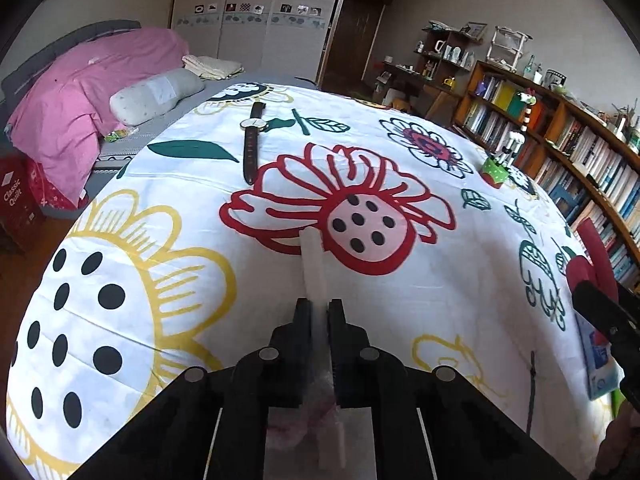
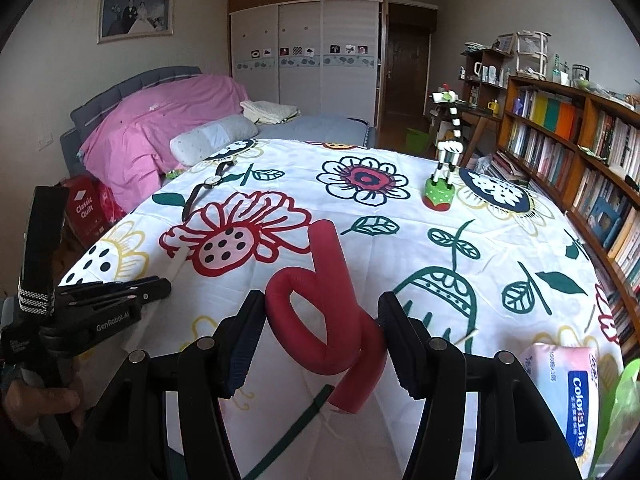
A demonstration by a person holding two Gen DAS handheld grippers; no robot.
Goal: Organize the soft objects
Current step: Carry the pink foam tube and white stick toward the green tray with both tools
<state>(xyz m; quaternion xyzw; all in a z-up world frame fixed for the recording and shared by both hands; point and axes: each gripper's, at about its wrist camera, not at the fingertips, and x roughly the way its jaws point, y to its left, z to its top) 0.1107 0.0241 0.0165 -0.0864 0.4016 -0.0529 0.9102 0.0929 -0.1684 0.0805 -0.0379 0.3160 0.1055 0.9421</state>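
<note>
Our left gripper [image 1: 319, 308] tight on white foam stick [image 1: 313, 264]; right gripper [image 2: 322, 320], jaws around looped red foam roller [image 2: 328, 312]; "ColorisLife" tissue pack [image 2: 568, 392] beside us.

I stand in a bedroom with pale walls [image 2: 200, 20]. In front of me is a bed with a grey headboard [image 2: 132, 84], a pink duvet [image 2: 160, 136] and a floral sheet [image 2: 400, 240]. Behind it is a white wardrobe [image 2: 304, 64] with 3 sliding doors and a dark wooden door [image 2: 404, 76]. A long wooden bookshelf [image 2: 560, 148] runs along the right wall. A framed photograph [image 2: 135, 17] hangs on the left.
</note>
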